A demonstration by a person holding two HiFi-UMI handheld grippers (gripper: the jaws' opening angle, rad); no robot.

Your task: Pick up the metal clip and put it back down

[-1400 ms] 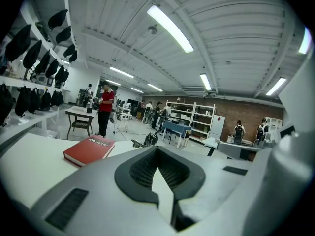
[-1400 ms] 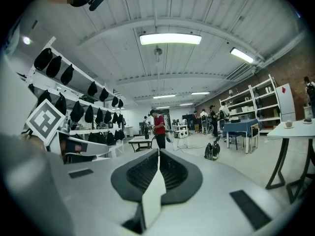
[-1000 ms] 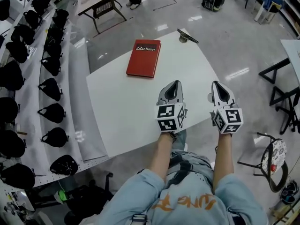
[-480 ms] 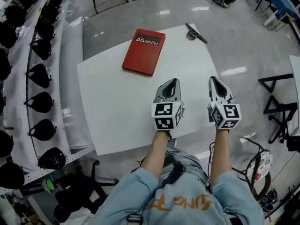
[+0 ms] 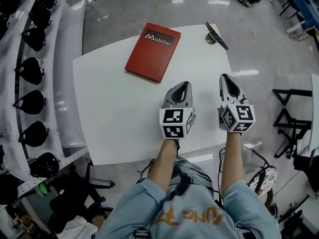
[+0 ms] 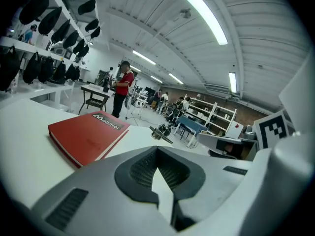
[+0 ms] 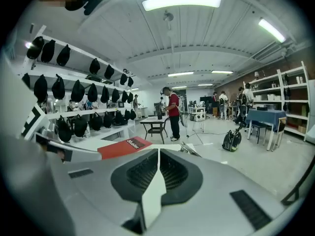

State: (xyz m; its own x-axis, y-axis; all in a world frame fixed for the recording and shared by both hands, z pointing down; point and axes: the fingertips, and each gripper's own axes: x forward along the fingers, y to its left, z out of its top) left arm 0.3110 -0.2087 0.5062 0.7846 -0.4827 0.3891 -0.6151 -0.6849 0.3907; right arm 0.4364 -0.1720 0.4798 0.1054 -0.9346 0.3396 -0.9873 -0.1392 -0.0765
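The metal clip (image 5: 216,35) lies at the far right corner of the white table (image 5: 114,108); the left gripper view shows the clip (image 6: 160,132) small and far off, and the right gripper view shows the clip (image 7: 189,149) just past the jaws. My left gripper (image 5: 182,88) hovers over the table's near middle, its jaws shut with nothing between them. My right gripper (image 5: 227,79) is beside it near the table's right edge, also shut and empty. Both point toward the far side, well short of the clip.
A red book (image 5: 153,51) lies on the far middle of the table. Shelves with black helmets (image 5: 30,103) run along the left. Black chair frames (image 5: 289,128) stand on the floor to the right. People stand in the far background (image 7: 172,113).
The head view has shifted, so the table sits lower and more central in frame. Both grippers keep their side-by-side pose, jaws still shut.
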